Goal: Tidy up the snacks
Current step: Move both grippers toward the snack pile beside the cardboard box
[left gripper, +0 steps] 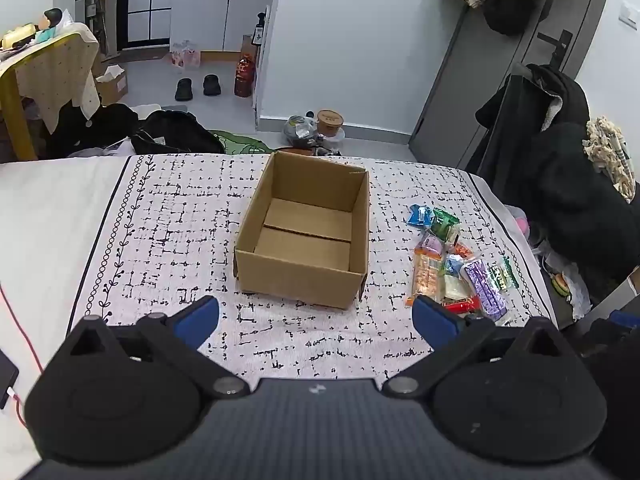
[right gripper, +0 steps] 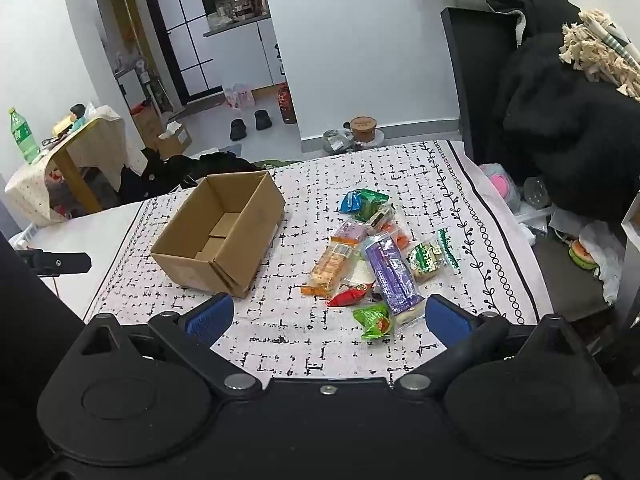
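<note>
Left tongs [left gripper: 316, 316]: spread wide, holding nothing. Cardboard box [left gripper: 304, 232]: centre frame, open, empty, on the patterned cloth [left gripper: 168, 220]. Snack packets [right gripper: 372, 256]: piled right of box. Right tongs [right gripper: 330, 318]: likewise apart, empty.

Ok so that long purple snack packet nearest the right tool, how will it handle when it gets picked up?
The purple packet looks like glossy film, so probably slippery and crinkly. It seems light for its length and may sag if gripped at one end. It overlaps other snacks, so lifting it could nudge them.
</note>
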The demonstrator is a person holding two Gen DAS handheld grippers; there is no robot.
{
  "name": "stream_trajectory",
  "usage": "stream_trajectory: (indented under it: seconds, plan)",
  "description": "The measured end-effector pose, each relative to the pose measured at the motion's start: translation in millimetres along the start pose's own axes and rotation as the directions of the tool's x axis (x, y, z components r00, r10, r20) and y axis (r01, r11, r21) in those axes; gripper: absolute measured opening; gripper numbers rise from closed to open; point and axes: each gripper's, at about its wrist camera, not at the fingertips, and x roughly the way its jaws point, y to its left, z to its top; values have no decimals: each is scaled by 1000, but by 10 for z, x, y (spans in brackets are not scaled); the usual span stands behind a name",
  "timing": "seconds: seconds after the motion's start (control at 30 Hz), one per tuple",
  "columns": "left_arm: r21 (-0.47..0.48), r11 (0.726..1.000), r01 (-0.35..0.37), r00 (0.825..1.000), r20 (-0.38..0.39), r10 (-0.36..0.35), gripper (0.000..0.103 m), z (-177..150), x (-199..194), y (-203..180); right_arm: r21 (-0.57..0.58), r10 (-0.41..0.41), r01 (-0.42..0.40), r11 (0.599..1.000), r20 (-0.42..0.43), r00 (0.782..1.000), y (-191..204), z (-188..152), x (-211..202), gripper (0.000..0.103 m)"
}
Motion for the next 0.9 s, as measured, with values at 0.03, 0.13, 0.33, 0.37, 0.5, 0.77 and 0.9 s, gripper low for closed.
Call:
stream_trajectory:
  seconds: [0.03, 0.13, 0.33, 0.37, 0.5, 0.77, 0.9]
  plan:
    - [2, 1000, 0, 1000, 0, 0, 102, 3, 1, -5, -1, 0, 0, 1000, -1, 1000, -2, -3, -3, 103]
    - [12, 1000, -1, 1000, 2, 1, 102, 8, -2, -18, -3, 2, -2, 1000, -5, 1000, -12, -29, -22, 103]
    - [16, 1000, 9, 1000, -1, -9, 102, 21, 12, -23, 2, -1, 1, 1000, -15, 1000, -19, -2, 50, 103]
    - [17, 1000, 10, 1000, 0, -10, 102, 23, 13, -25, 6, 1, -1, 1000, -10, 1000, -47, -73, 17, 103]
    - [21, 1000, 12, 1000, -1, -12, 102, 17, 19, -23, 5, -6, 6, 1000, -10, 1000, -32, -58, 26, 103]
    - [26, 999, 23, 1000, -3, -23, 102, 11, 33, -14, 10, -11, 11, 1000, -1, 1000, -35, -21, 46, 103]
    - [28, 999, 24, 1000, -6, -23, 102, 3, 40, -8, 34, 12, -11, 999, -6, 1000, -37, -17, 57, 103]
